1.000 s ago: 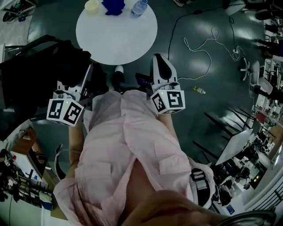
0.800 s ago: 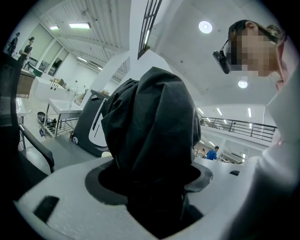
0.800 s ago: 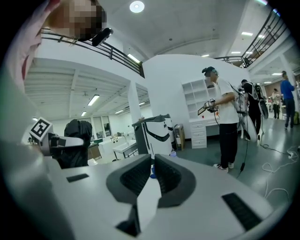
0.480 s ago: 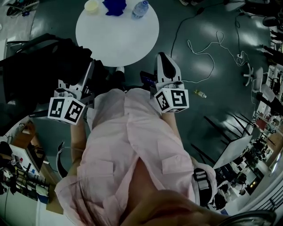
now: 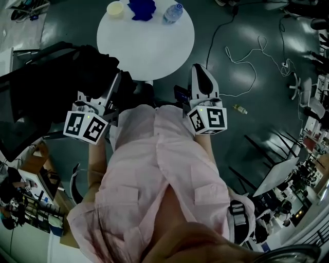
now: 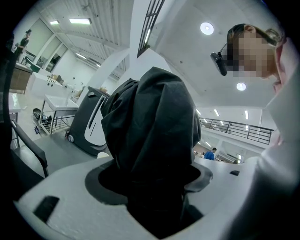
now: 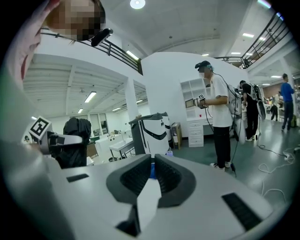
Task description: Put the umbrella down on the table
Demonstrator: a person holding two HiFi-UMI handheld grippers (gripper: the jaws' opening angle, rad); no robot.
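Note:
The folded black umbrella (image 5: 56, 87) hangs as a dark bundle at the left of the head view, over the floor and short of the round white table (image 5: 146, 46). My left gripper (image 5: 117, 87) is shut on the umbrella. In the left gripper view its black fabric (image 6: 150, 126) fills the gap between the jaws of the left gripper (image 6: 150, 176). My right gripper (image 5: 199, 72) is held at the person's other side, also short of the table's near edge. Its jaws (image 7: 152, 171) are shut with nothing between them.
On the table's far side stand a pale cup (image 5: 115, 8), a blue object (image 5: 142, 7) and a water bottle (image 5: 173, 13). Cables (image 5: 247, 51) and a small bottle (image 5: 240, 109) lie on the floor at right. Another person (image 7: 218, 117) stands beyond a white-and-black machine (image 7: 152, 133).
Table and both grippers sit slightly further right in the head view than a second ago. The left gripper's hold on the umbrella is the same.

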